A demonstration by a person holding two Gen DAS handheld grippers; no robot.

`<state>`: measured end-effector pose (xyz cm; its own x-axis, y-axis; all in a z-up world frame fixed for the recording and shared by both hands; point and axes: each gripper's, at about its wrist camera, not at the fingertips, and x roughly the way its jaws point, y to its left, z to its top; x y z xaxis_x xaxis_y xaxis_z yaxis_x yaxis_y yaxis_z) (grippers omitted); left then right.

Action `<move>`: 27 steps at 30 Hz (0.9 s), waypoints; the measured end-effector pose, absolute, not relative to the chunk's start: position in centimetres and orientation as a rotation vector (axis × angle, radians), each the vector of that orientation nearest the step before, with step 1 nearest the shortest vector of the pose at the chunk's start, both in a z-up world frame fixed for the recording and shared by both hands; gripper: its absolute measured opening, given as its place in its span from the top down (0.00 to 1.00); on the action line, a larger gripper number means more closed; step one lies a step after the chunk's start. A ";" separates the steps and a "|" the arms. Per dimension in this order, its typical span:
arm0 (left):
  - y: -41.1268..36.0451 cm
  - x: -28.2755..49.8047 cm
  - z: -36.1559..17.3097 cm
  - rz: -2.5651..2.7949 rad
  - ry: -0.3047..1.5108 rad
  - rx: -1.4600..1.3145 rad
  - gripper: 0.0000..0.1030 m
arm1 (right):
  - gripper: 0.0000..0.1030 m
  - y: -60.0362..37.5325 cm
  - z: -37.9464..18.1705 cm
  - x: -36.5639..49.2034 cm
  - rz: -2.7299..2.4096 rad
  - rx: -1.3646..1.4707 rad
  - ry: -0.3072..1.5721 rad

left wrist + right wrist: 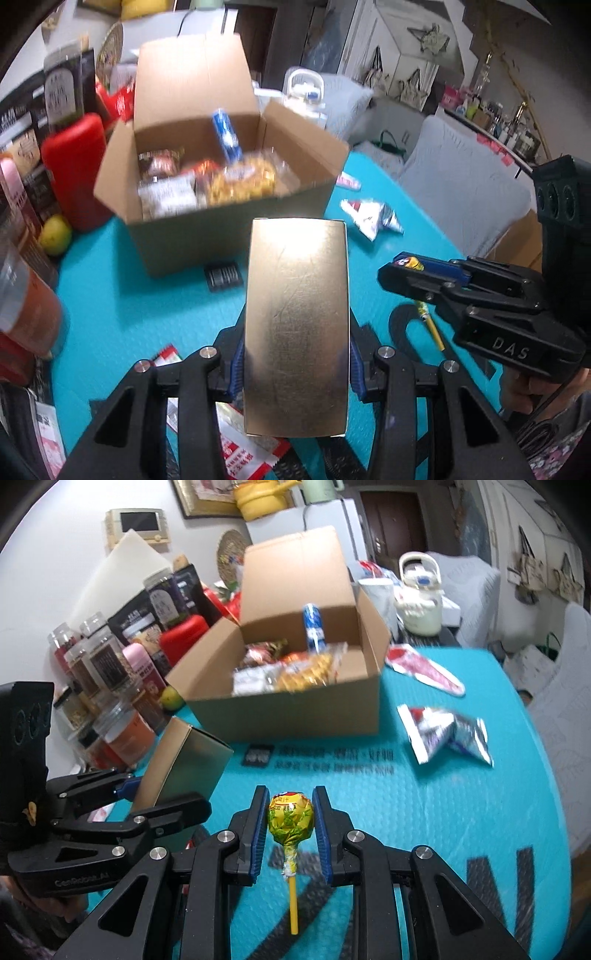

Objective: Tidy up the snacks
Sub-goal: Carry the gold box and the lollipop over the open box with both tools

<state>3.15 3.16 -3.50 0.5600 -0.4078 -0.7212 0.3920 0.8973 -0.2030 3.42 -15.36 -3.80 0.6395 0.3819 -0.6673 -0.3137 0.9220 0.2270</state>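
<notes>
Your left gripper clamps a gold box; your right gripper pinches a lollipop by its head. Both are lifted over the teal table, short of the cardboard box. Next: carry them over its rim and release inside.

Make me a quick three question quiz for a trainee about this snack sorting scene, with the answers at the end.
1. True or false: the cardboard box on the teal mat is closed.
2. What does the right gripper hold? A) a lemon B) a lollipop C) a jar
3. Fill in: the left gripper is clamped on a ______ box.

Key
1. False: its flaps stand open and snacks show inside.
2. B: the pads press on the wrapped head, and the yellow stick hangs below.
3. Gold: a shiny gold carton held by its sides.
</notes>
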 end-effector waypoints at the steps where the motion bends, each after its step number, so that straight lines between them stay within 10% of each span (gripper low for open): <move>1: 3.4 3.1 -2.9 -0.471 0.843 -0.024 0.58 | 0.77 -15.2 -3.4 3.6 0.402 0.088 0.773; 27: 2.9 13.2 5.0 -0.418 0.550 -0.082 0.58 | 0.77 -13.3 6.5 13.2 0.466 -0.007 0.490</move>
